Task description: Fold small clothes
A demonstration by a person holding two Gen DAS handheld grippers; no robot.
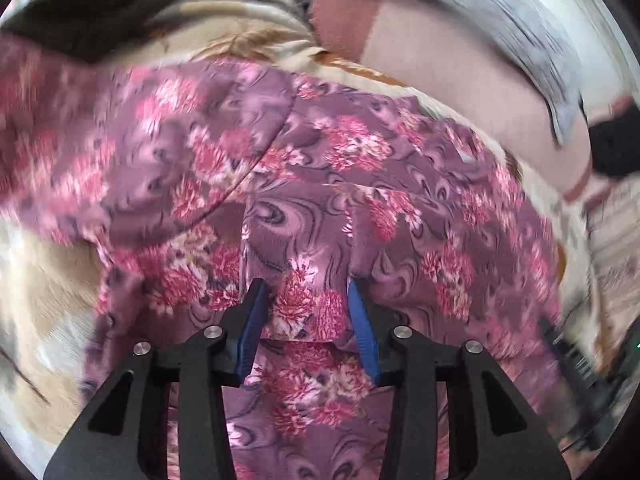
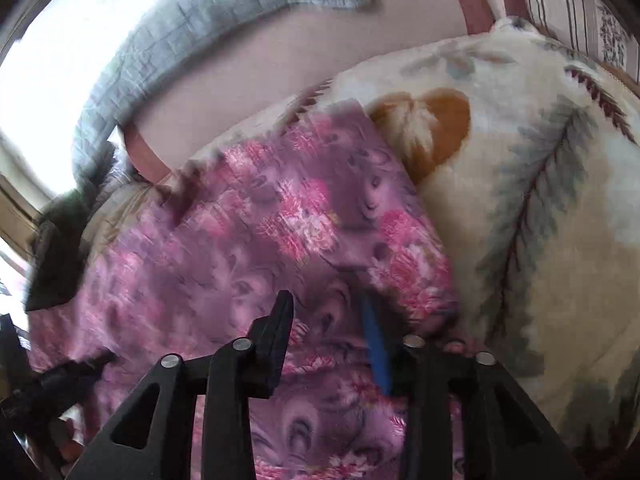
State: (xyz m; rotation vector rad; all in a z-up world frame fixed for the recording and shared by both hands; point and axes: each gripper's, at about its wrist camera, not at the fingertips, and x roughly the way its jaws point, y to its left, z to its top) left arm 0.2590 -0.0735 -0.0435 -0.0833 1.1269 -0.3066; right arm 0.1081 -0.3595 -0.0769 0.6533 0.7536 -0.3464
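A small purple garment with pink flower print (image 1: 320, 184) lies spread on a cream leaf-patterned blanket (image 1: 48, 280). My left gripper (image 1: 306, 292) is open, its blue-padded fingers (image 1: 252, 320) straddling a raised fold of the garment close above it. In the right wrist view the same garment (image 2: 260, 232) fills the lower middle. My right gripper (image 2: 326, 308) is open over the garment's right edge; cloth drapes over part of its right finger (image 2: 376, 344). Both views are motion-blurred.
A grey quilted cloth (image 2: 180, 40) and a pink sheet (image 2: 320, 52) lie beyond the blanket (image 2: 540, 200). The other gripper shows at the right edge of the left view (image 1: 580, 380) and at the left edge of the right view (image 2: 60, 376).
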